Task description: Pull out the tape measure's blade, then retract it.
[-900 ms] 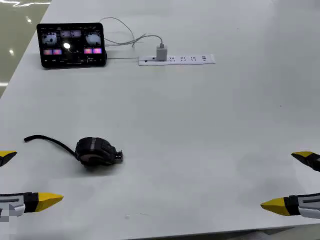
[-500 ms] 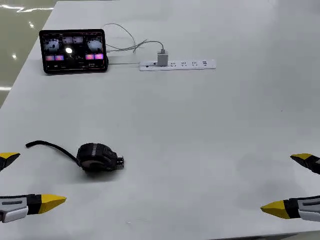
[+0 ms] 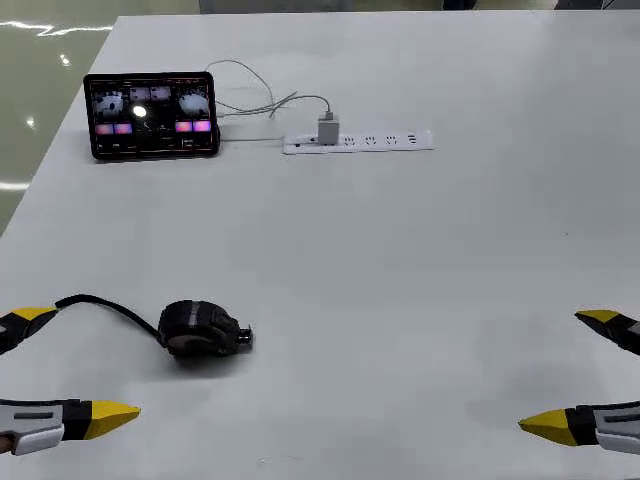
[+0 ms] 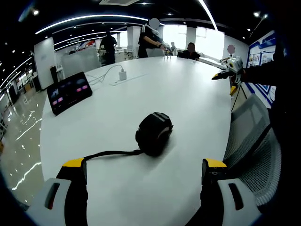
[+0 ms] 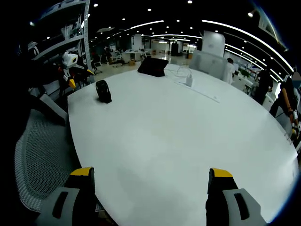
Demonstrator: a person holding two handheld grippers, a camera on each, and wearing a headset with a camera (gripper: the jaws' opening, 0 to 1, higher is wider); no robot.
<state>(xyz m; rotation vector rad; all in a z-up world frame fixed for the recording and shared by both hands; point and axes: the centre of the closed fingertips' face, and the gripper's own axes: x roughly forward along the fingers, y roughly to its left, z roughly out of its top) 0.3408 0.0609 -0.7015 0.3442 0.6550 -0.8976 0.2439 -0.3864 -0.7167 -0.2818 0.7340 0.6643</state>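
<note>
In the head view the left gripper [image 3: 95, 362] comes in at 8 o'clock, low over the white desk [image 3: 420, 260]. Its two yellow-tipped jaws are wide apart and hold nothing. The upper tip is just beside the free end of a black strap [image 3: 105, 305], but I cannot tell if they touch.

The strap runs toward 4 o'clock to the tape measure [image 3: 203, 329], a dark round case that lies on the desk just to the right of the left gripper. No length of blade is out of the case; a small end piece shows on its 3 o'clock side. In the left gripper view the case lies ahead of the jaws, between their two lines, and the strap curves back toward the jaw at 7 o'clock.

Far from the case, at 11 o'clock in the head view, a tablet [image 3: 153, 115] stands on the desk with its screen lit. A thin white cable [image 3: 255, 90] goes from its side to a white charger [image 3: 327, 130], which is plugged into the left end of a white power strip [image 3: 360, 141] at 12 o'clock.

The right gripper [image 3: 550, 370] enters at 4 o'clock, well apart from the tape measure. Its jaws are also spread open and carry nothing, with bare desk between them. In the right gripper view the tape measure is small and far, at 10 o'clock.
</note>
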